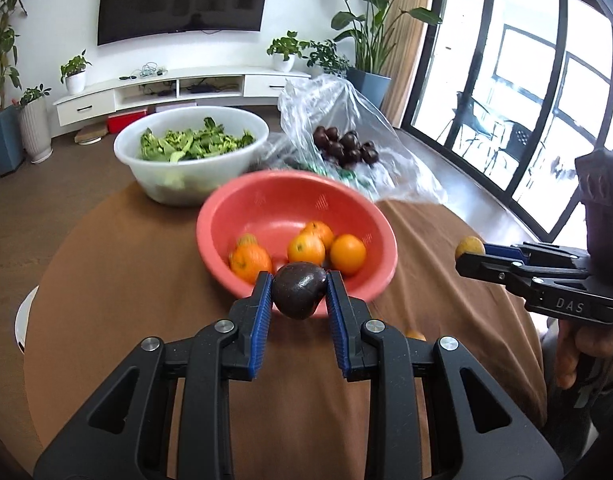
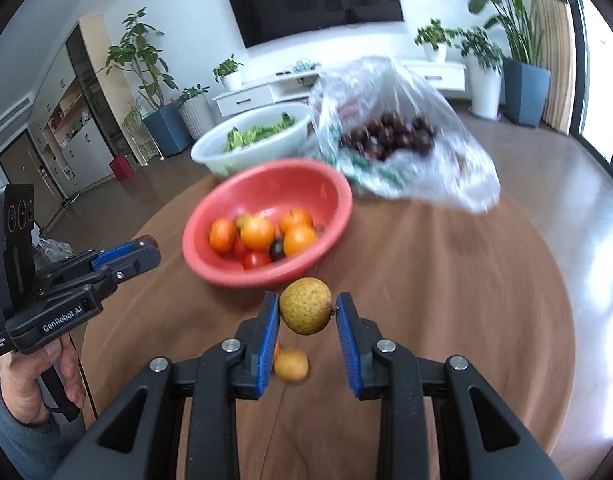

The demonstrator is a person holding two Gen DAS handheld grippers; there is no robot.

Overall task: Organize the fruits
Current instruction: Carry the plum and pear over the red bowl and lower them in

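My left gripper (image 1: 299, 286) is shut on a dark purple-brown fruit (image 1: 298, 290), held at the near rim of the red bowl (image 1: 266, 208). The bowl holds several oranges (image 1: 306, 249) and, in the right wrist view, small red tomatoes (image 2: 255, 259). My right gripper (image 2: 306, 312) is shut on a yellow-green speckled fruit (image 2: 305, 310), held above the table in front of the red bowl (image 2: 306, 188). A small orange-yellow fruit (image 2: 291, 365) lies on the table below it. The right gripper also shows in the left wrist view (image 1: 472, 254).
A white bowl of green leaves (image 1: 190, 152) stands behind the red bowl. A clear plastic bag with dark round fruits (image 1: 346, 146) lies at the back right. The round brown table (image 2: 446, 300) drops off at its edges. The left gripper shows at the left (image 2: 146, 252).
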